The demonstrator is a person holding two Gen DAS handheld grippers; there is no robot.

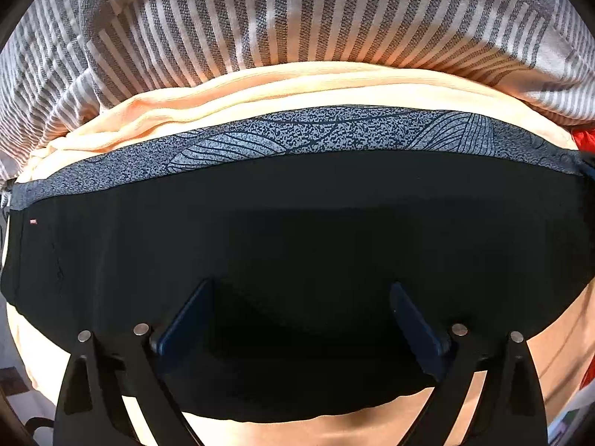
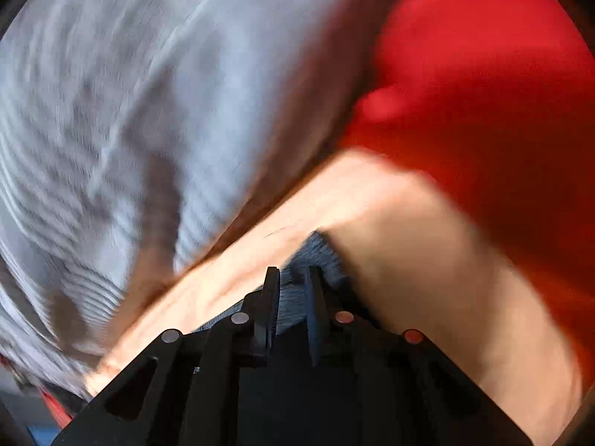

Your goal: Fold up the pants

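Black pants (image 1: 297, 204) with a grey leaf-patterned waistband (image 1: 297, 130) lie spread on a peach sheet (image 1: 260, 89). In the left wrist view my left gripper (image 1: 301, 285) points down over the black cloth. Its blue pads (image 1: 182, 319) stand wide apart, with only flat cloth between them. In the blurred right wrist view my right gripper (image 2: 293, 278) is almost closed. A strip of the grey waistband (image 2: 319, 249) is pinched between its fingers, at the pants' end on the peach sheet (image 2: 427, 260).
A grey-and-white striped cloth (image 1: 260, 18) lies bunched beyond the sheet and also fills the left of the right wrist view (image 2: 148, 111). Red fabric (image 2: 483, 74) lies to the right, and a sliver of it (image 1: 584, 137) shows at the left wrist view's right edge.
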